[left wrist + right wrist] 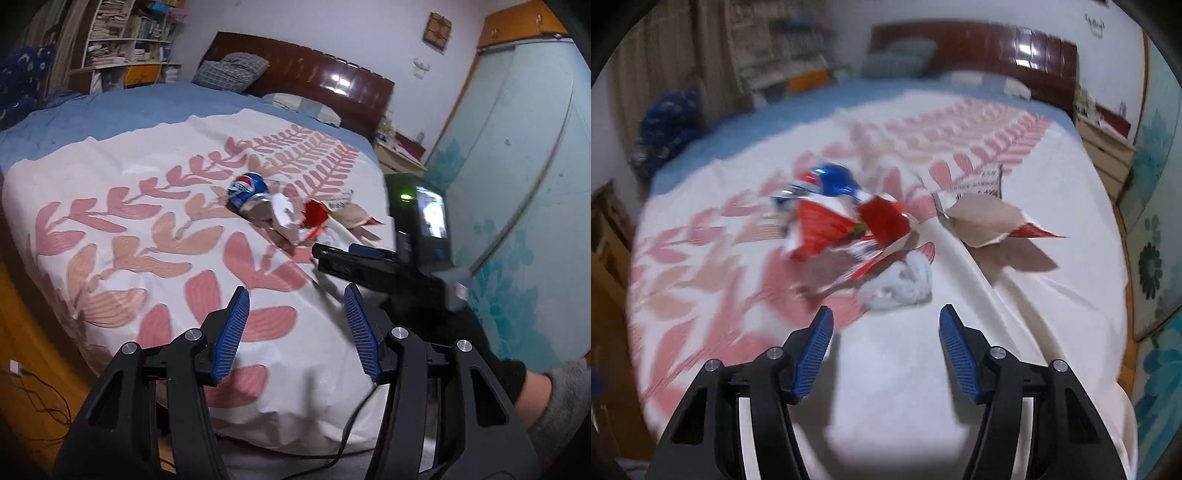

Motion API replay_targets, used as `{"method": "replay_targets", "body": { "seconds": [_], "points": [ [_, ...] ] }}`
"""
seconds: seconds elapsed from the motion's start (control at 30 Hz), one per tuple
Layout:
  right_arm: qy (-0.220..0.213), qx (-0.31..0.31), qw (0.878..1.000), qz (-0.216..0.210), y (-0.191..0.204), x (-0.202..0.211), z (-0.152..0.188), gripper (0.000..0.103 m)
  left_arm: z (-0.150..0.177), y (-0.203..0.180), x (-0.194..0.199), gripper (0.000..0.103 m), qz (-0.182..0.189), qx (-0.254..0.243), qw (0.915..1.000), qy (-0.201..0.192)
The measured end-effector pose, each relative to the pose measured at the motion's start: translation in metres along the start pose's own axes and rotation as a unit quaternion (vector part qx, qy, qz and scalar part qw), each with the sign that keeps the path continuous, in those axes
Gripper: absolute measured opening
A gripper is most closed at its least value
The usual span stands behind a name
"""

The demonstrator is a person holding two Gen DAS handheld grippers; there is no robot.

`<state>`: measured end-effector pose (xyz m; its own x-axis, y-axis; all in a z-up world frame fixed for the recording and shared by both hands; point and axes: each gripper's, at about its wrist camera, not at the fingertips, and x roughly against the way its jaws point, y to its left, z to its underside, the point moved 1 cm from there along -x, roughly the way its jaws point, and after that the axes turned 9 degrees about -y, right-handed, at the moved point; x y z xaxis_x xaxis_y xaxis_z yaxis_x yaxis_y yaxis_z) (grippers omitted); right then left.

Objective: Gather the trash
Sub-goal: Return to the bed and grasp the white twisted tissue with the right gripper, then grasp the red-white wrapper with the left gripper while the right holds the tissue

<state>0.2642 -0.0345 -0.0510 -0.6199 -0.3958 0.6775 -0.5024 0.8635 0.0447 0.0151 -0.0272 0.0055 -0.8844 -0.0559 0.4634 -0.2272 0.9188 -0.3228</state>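
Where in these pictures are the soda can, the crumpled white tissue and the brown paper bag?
Soda can [245, 189]: left wrist view, on its blue side by the logo.
Tissue [899, 282]: right wrist view, on the middle of the white wad.
Paper bag [982, 218]: right wrist view, on its brown flat face.

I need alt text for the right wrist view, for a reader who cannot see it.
The open right gripper hovers over a bed, jaws empty, pointing at a small trash pile. Nearest is a white tissue wad; behind it lie red wrappers, a blue can and torn brown paper. The picture is blurred.
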Motion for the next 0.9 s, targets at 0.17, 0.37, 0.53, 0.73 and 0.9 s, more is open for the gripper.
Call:
{"method": "replay_targets", "body": {
  "seconds": [0.17, 0.37, 0.53, 0.73, 0.9],
  "points": [
    [0.011, 0.009, 1.000, 0.022, -0.002, -0.026, 0.002, 0.043, -0.002, 0.011, -0.005, 0.054, 0.004, 0.021, 0.9997, 0.006],
    [-0.014, -0.035, 0.999, -0.007, -0.023, 0.009, 0.016, 0.037, -0.002, 0.007, -0.021, 0.059, 0.006, 0.007, 0.9996, 0.025],
    [-0.046, -0.072, 0.995, -0.056, -0.048, 0.098, 0.048, 0.037, -0.016, -0.010, -0.054, 0.078, 0.026, -0.009, 0.9994, 0.022],
    [-0.046, -0.089, 0.993, -0.061, -0.070, 0.173, 0.117, 0.038, -0.032, -0.015, -0.128, 0.079, 0.039, 0.018, 0.9980, 0.047],
    [-0.039, -0.133, 0.989, -0.043, -0.104, 0.184, 0.128, 0.038, -0.032, 0.000, -0.164, 0.079, 0.033, 0.098, 0.9928, 0.061]
  ]
}}
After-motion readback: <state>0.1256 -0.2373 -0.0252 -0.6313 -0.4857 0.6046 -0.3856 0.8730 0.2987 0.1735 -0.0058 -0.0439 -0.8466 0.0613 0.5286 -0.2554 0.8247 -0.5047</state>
